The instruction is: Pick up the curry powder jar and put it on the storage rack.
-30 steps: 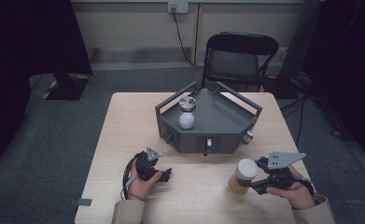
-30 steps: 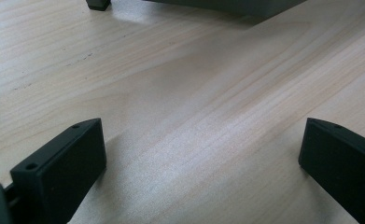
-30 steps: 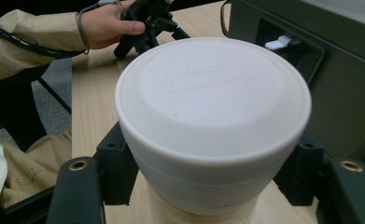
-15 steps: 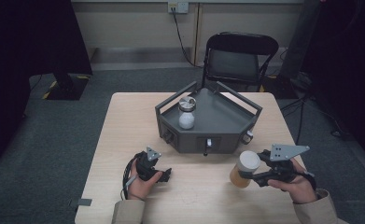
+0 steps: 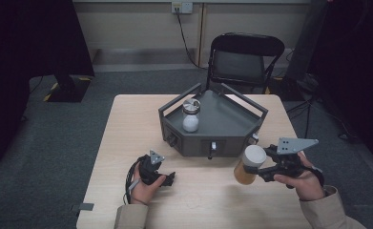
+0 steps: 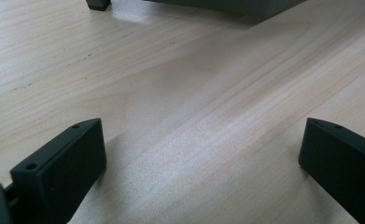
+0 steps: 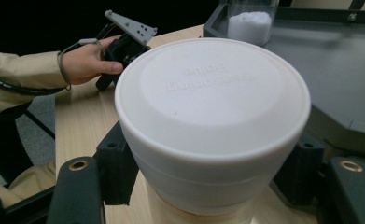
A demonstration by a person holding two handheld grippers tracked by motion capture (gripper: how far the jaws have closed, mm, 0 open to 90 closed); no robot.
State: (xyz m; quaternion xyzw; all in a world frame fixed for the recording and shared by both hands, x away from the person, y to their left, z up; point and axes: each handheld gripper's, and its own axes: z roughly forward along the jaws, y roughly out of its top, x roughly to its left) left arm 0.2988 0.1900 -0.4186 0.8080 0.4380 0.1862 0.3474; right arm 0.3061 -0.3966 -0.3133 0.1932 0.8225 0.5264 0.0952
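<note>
The right gripper (image 5: 260,167) has its black fingers clenched on a round jar (image 5: 249,165) with a smooth white lid, above the pale wooden worktop (image 5: 127,124). The left gripper (image 5: 167,179) rests there, fingers spread wide.

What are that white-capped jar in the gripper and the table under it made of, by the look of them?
The jar has a matte white cap, probably plastic: smooth, with raised moulded lettering. Its amber body looks translucent, glass or plastic, hard to tell. The table looks like pale wood or a wood-look laminate, with long grain lines and a soft sheen.
</note>
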